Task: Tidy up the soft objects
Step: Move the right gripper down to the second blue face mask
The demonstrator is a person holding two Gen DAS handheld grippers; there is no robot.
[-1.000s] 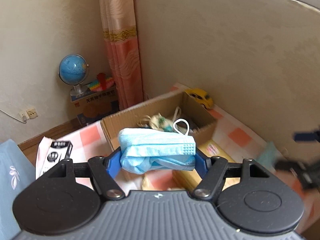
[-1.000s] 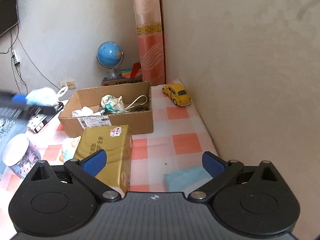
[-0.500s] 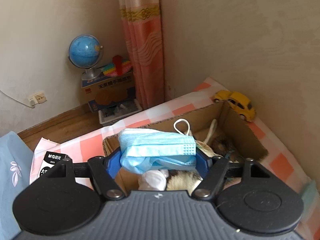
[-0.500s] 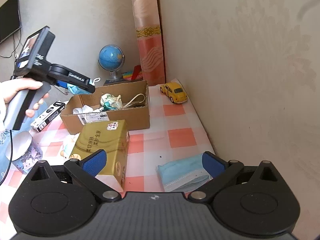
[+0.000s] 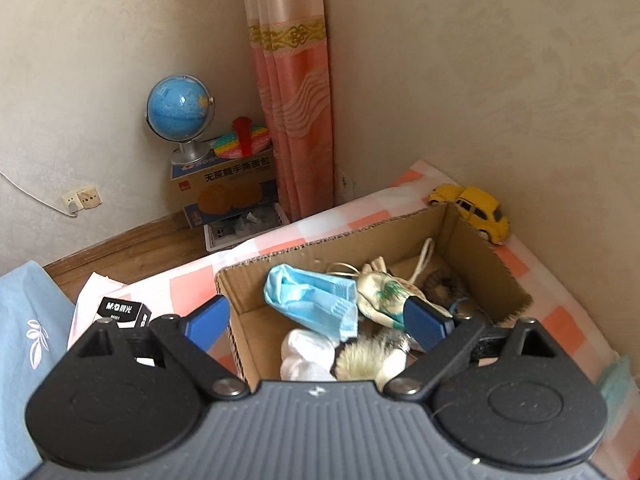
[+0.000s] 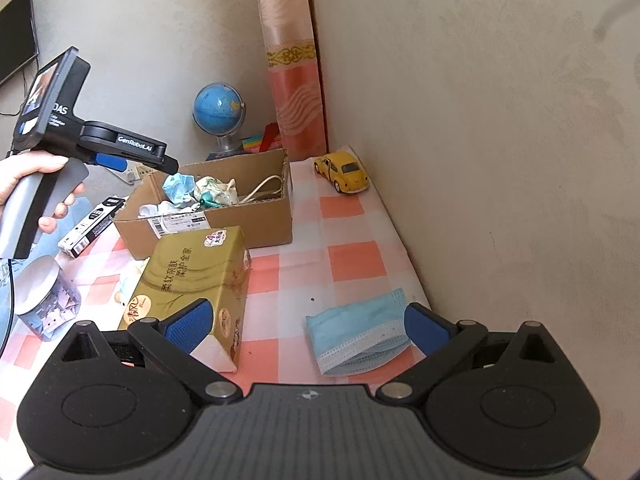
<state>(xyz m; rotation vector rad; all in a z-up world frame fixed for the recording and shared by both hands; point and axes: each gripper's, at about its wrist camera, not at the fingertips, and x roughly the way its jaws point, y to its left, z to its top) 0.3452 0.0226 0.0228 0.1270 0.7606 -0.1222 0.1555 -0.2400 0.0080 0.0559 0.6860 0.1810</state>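
Note:
A cardboard box (image 5: 476, 256) (image 6: 248, 220) on the checked cloth holds soft things: a crumpled blue face mask (image 5: 316, 300) (image 6: 178, 186), a white and green cloth (image 5: 378, 290), white socks (image 5: 306, 354) and a furry piece (image 5: 368, 358). My left gripper (image 5: 318, 326) (image 6: 132, 162) hovers over the box with its jaws opening; the mask lies loose below them, touching neither pad. A second blue face mask (image 6: 358, 334) lies flat on the cloth near the wall. My right gripper (image 6: 308, 326) stands open just before it, the right pad beside the mask's edge.
A gold tissue box (image 6: 196, 280) stands left of the flat mask. A yellow toy car (image 6: 344, 170) (image 5: 474, 210) sits by the wall behind the box. A clear jar (image 6: 44, 300) and a black carton (image 6: 94, 222) lie at the left. A globe (image 5: 180, 114) stands on the floor.
My left gripper moved over the cardboard box, opened, and the blue mask it held dropped into the box. My right gripper drew a little closer to the flat mask.

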